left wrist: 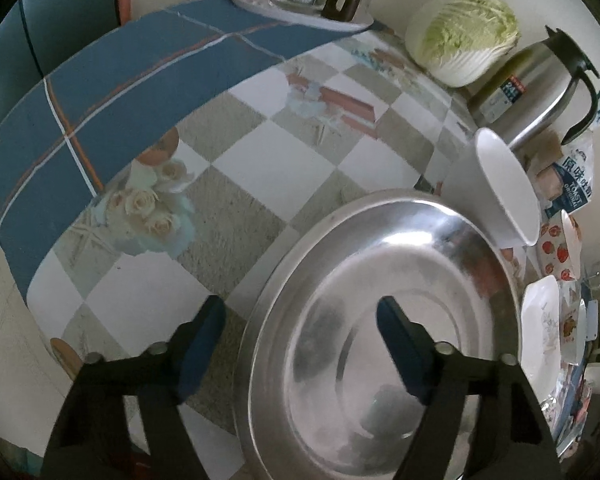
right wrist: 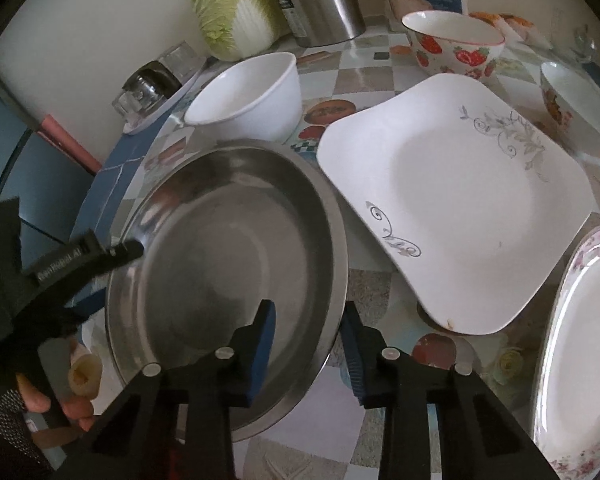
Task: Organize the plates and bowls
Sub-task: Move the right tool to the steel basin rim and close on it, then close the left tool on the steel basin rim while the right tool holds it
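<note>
Both grippers astride steel basin (right wrist: 228,264) rim

Left tongs (left wrist: 300,344): jaws apart, straddling the near-left rim of the steel basin (left wrist: 380,320); one finger inside, one outside over the tabletop (left wrist: 260,160).
White bowl (left wrist: 496,192): beyond the tongs to the right, touching the basin's far rim.
Cabbage (left wrist: 462,32): far ahead, right, beside a steel kettle (left wrist: 536,92).
Square plate (left wrist: 540,332): right of the tongs, past the basin.
</note>
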`<action>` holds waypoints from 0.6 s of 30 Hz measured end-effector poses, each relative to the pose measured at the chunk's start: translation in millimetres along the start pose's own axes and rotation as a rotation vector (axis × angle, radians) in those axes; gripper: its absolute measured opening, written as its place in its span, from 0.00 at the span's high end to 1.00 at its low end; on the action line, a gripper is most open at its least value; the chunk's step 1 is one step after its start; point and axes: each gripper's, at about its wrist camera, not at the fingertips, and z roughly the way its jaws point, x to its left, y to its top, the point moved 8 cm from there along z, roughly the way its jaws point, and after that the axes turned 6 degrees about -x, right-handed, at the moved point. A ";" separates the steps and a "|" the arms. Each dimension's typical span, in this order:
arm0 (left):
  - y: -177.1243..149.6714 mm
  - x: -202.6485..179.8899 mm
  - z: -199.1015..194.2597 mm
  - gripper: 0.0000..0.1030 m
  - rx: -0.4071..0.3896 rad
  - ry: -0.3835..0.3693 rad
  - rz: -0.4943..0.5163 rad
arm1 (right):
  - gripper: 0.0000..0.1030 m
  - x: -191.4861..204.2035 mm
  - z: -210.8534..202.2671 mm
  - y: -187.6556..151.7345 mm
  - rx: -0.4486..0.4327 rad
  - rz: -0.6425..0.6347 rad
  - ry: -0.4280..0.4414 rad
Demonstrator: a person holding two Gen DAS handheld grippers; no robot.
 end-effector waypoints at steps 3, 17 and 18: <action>-0.8 3.5 2.9 0.26 0.010 0.007 -0.002 | 0.66 -1.9 6.3 0.6 0.011 0.003 -0.006; 10.7 -6.1 16.7 0.26 -0.012 0.078 0.081 | 0.72 -2.6 25.1 11.2 0.021 0.002 0.010; 9.8 -4.3 15.8 0.26 -0.015 0.079 0.082 | 0.72 -2.2 25.9 11.9 0.021 0.002 0.011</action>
